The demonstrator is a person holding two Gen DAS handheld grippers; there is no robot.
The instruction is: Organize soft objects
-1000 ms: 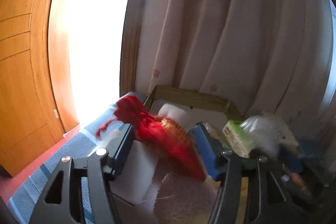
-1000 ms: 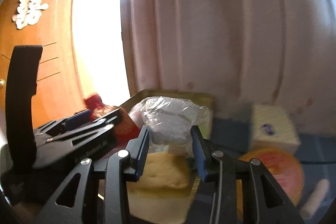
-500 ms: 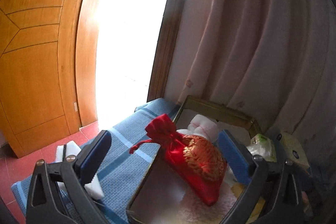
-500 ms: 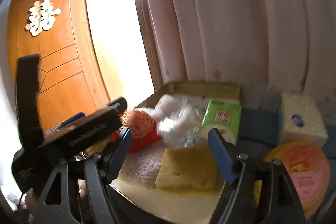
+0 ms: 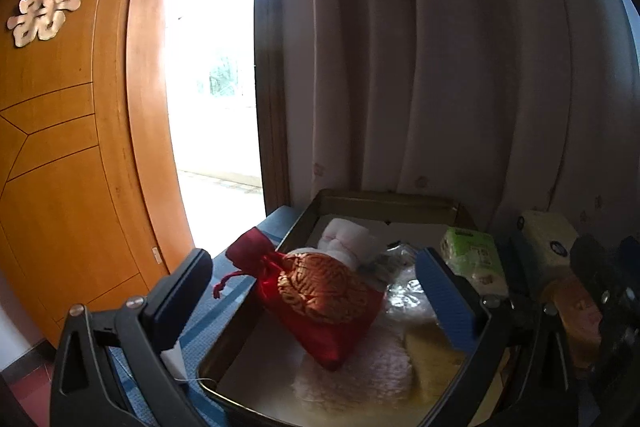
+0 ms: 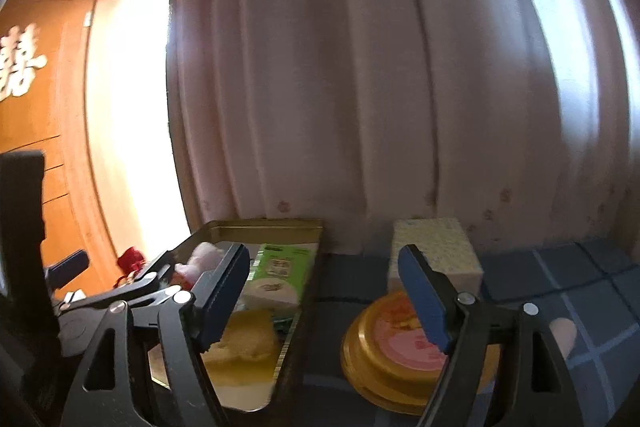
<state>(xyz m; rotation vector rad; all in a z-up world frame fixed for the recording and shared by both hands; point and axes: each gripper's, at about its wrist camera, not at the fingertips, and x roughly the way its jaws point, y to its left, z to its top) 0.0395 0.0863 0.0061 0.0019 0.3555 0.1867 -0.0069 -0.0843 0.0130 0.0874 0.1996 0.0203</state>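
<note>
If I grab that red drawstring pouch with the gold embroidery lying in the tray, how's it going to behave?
The red drawstring pouch looks plump yet creased, so it would probably squash under the pads rather than stay stiff. Its shiny fabric may slip. Its gathered neck overhangs the metal tray's rim, so lifted by the body it would likely droop.

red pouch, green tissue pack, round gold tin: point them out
red pouch [image 5: 320, 311], left wrist view, gold embroidered front
green tissue pack [image 6: 280, 273], right wrist view, printed top face
round gold tin [image 6: 396, 351], right wrist view, pink lid
</note>
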